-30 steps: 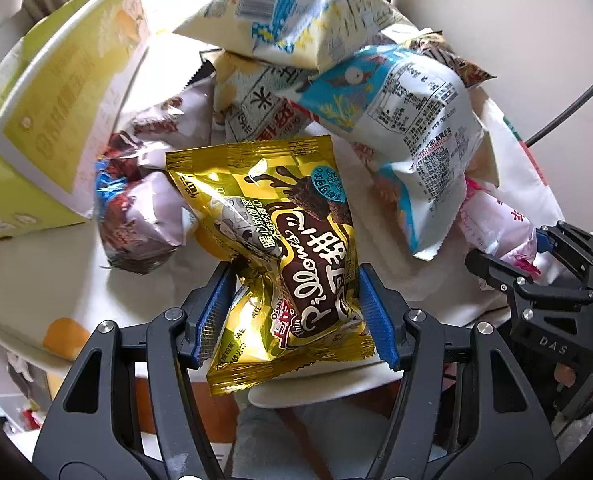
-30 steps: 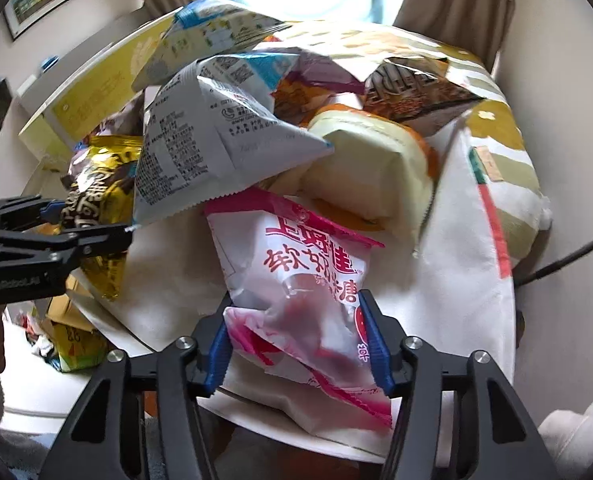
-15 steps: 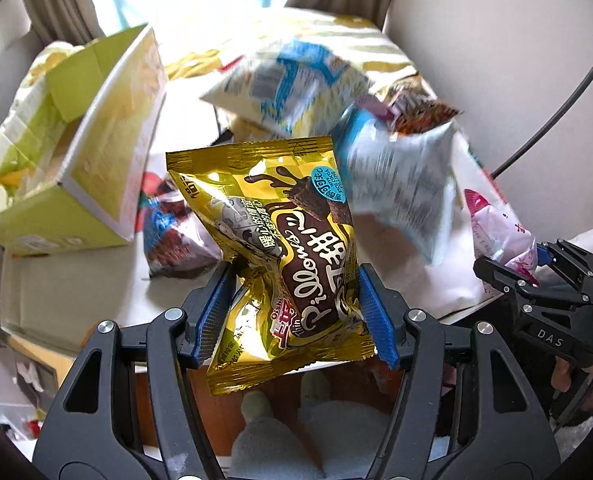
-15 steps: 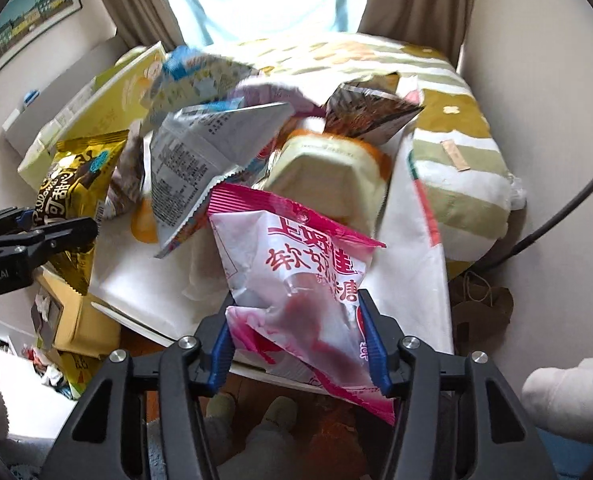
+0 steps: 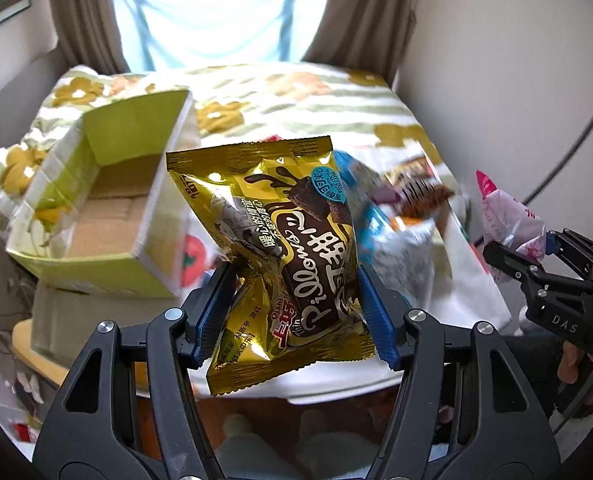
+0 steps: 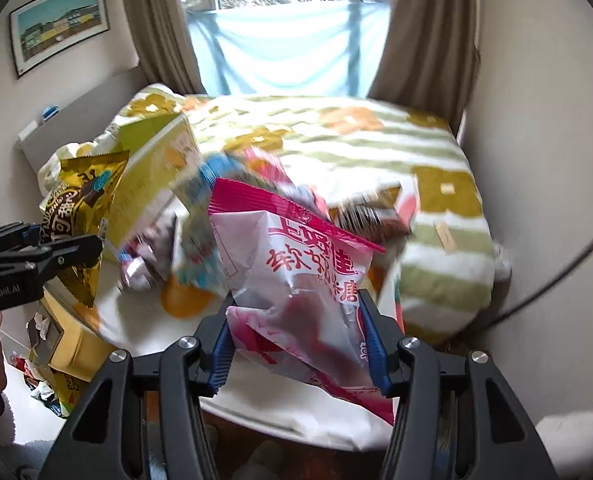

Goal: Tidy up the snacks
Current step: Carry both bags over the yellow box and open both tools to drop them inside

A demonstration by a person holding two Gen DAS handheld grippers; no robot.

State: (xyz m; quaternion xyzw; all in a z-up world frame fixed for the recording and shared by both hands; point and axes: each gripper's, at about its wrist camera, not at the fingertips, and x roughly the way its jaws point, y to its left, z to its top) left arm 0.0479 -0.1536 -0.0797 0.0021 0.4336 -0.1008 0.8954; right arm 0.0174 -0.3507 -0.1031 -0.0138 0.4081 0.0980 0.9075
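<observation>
Ahead of us an open yellow-green cardboard box (image 5: 96,216) sits at the left with its flaps up, on a bed with a flowered blanket (image 6: 376,136). To its right, a blurred heap of loose snack packets (image 6: 200,236) lies on a white cloth (image 5: 468,280). Nothing stands between our held packets and the box.

The left gripper (image 5: 292,304) has its blue fingers (image 5: 212,308) clamped on the lower part of a gold chocolate snack packet (image 5: 272,240). The packet stands nearly upright, its long axis running up the view and its top seam tilted a little left.

The right gripper (image 6: 298,340) has its fingers (image 6: 370,344) pressed onto a pink-and-white candy bag (image 6: 296,280). The bag leans up and left, with its pink crimped seam on top. Both packets are in the air above the heap.
</observation>
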